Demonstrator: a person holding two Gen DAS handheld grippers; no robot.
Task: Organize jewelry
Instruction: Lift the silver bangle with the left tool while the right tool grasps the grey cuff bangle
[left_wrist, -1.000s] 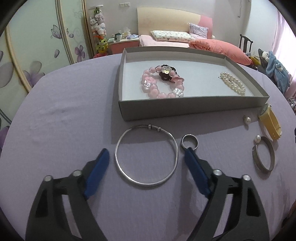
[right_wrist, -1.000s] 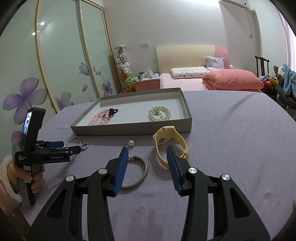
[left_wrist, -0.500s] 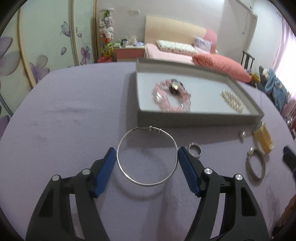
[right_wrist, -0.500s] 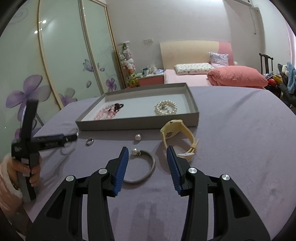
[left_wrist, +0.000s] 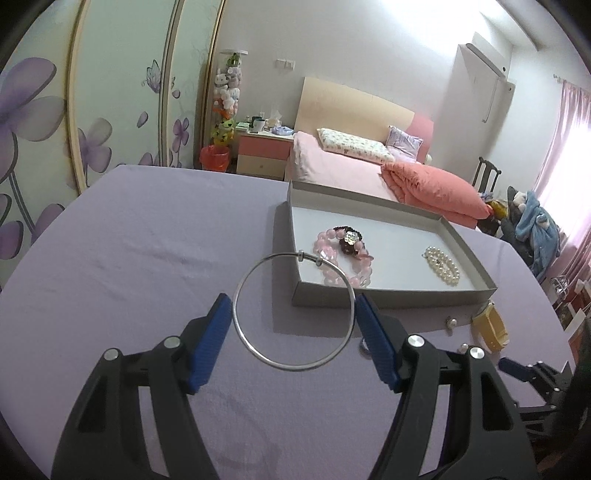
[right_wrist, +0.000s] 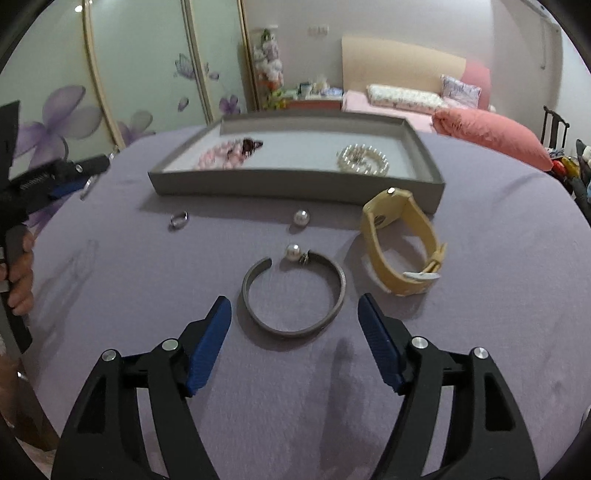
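My left gripper (left_wrist: 293, 312) is shut on a thin silver bangle (left_wrist: 258, 354) and holds it lifted above the purple cloth, just in front of the grey tray (left_wrist: 388, 297). The tray holds a pink bead bracelet (left_wrist: 327, 238) and a pearl bracelet (left_wrist: 443, 266). My right gripper (right_wrist: 294, 312) is open, its fingers either side of a grey cuff bracelet (right_wrist: 295, 328) lying on the cloth. A pearl (right_wrist: 292, 252) touches the cuff's end. A yellow watch (right_wrist: 402, 243), a second pearl (right_wrist: 301, 218) and a small silver ring (right_wrist: 178, 219) lie near the tray (right_wrist: 295, 184).
The purple cloth (left_wrist: 129, 240) covers a round table whose edge curves close on both sides. The left gripper and the hand holding it show at the left edge of the right wrist view (right_wrist: 48, 181). A bed and wardrobe stand behind.
My left gripper closed on the silver bangle and lifted it off the cloth toward the tray. My right gripper moved forward and opened wider around the grey cuff.
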